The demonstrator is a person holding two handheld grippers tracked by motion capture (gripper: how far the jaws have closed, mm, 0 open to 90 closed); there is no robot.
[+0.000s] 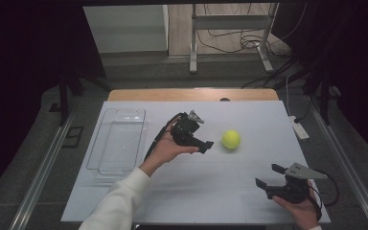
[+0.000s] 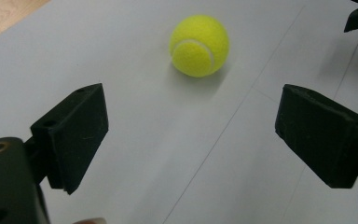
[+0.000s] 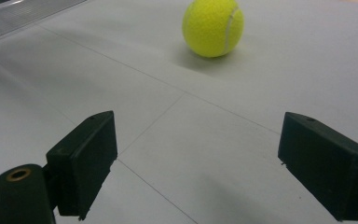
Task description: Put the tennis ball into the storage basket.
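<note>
A yellow tennis ball [image 1: 231, 139] rests on the white sheet [image 1: 211, 196], right of centre. My left gripper [image 1: 203, 133] hovers just left of the ball, pointing at it, open and empty. In the left gripper view the ball [image 2: 199, 45] lies ahead of the spread jaws of that gripper [image 2: 191, 135], a little beyond their tips. My right gripper [image 1: 268, 175] is near the front right corner, open and empty, aimed at the ball from some distance. The right gripper view has the ball [image 3: 213, 28] far ahead of the right gripper [image 3: 198, 158].
An empty clear plastic tray [image 1: 124, 110] lies at the left of the sheet; its corner [image 3: 23, 11] appears in the right gripper view. The wooden table edge [image 1: 191, 94] runs along the back. A white power strip [image 1: 299, 128] lies off the sheet's right side.
</note>
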